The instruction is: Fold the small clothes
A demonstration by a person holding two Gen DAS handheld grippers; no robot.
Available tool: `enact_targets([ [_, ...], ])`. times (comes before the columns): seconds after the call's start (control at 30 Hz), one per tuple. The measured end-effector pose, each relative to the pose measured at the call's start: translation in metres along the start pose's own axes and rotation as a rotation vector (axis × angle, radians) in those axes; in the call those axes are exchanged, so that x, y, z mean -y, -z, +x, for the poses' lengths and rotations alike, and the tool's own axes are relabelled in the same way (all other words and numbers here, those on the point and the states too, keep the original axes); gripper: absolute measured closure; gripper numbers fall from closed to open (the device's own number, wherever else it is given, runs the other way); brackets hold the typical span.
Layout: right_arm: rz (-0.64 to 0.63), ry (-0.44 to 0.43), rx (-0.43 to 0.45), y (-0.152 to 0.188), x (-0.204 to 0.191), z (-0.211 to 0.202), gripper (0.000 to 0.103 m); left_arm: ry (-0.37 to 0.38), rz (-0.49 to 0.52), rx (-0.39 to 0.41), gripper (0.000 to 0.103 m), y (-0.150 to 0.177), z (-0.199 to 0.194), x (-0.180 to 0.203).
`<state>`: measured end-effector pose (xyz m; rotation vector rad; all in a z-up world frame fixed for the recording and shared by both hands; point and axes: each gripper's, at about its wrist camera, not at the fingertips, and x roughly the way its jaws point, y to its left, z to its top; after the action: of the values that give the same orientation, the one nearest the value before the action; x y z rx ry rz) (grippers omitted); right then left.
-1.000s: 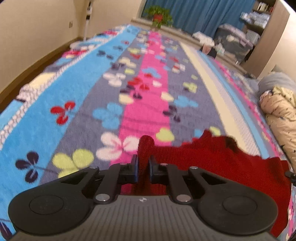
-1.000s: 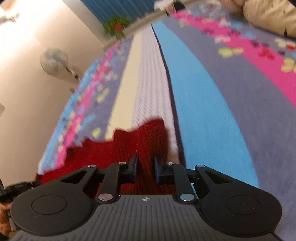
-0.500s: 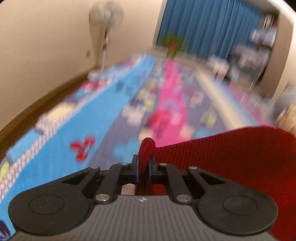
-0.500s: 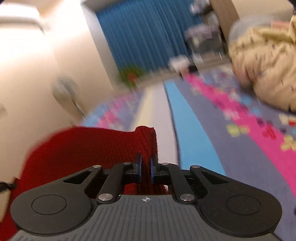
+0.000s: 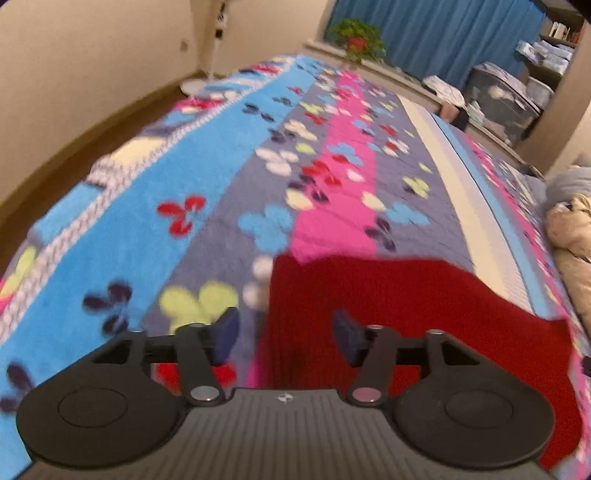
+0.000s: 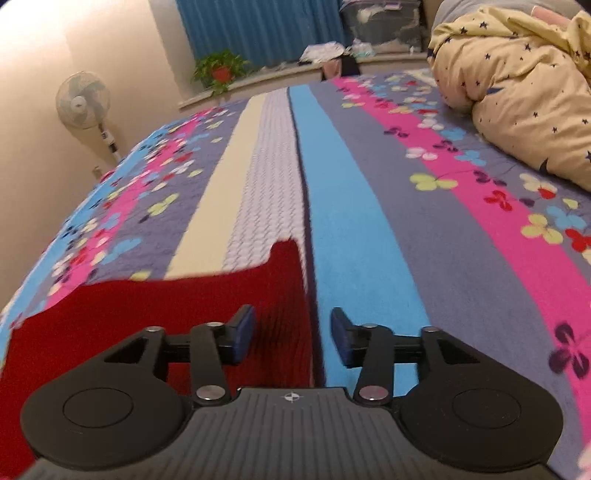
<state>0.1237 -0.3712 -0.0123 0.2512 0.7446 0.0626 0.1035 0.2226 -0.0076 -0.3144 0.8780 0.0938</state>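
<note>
A red knitted garment (image 5: 406, 306) lies flat on the flowered bedspread (image 5: 229, 155). In the left wrist view its left edge runs under my left gripper (image 5: 285, 336), whose jaws are opening; the pads stand apart and press on nothing. In the right wrist view the same red garment (image 6: 155, 317) spreads to the left, and its right corner lies beneath my right gripper (image 6: 292, 334). That gripper's jaws are opening too, with the cloth below the gap and free of the blue pads (image 6: 245, 332).
A yellow star-print quilt (image 6: 517, 81) is heaped at the right of the bed. A standing fan (image 6: 83, 99) and a potted plant (image 6: 219, 72) stand past the bed's far side, before blue curtains (image 6: 258, 26). Storage boxes (image 5: 498, 99) sit at the far right.
Both grippers held the red garment's corners pinched and lifted it half a second ago. Now both have let go with jaws spread, and the garment lies flat on the bedspread.
</note>
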Motion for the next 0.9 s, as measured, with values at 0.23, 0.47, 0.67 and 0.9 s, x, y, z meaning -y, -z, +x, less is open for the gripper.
enact_targets([
  [0.23,0.054,-0.087,-0.162,0.045,0.002,-0.04,0.039,0.076,-0.012,-0.161,0.027,0.061,-0.032,-0.008],
  [0.47,0.03,-0.068,-0.235,0.077,0.002,-0.046,0.036,0.06,0.025,-0.212,0.052,0.091,-0.031,-0.006],
  [0.67,0.056,-0.106,-0.181,0.078,0.008,-0.06,0.088,0.092,0.011,-0.076,0.087,0.086,-0.06,-0.006],
  [0.9,0.107,-0.127,-0.126,0.077,0.021,-0.08,0.09,0.029,-0.035,-0.124,0.086,0.093,-0.057,-0.015],
])
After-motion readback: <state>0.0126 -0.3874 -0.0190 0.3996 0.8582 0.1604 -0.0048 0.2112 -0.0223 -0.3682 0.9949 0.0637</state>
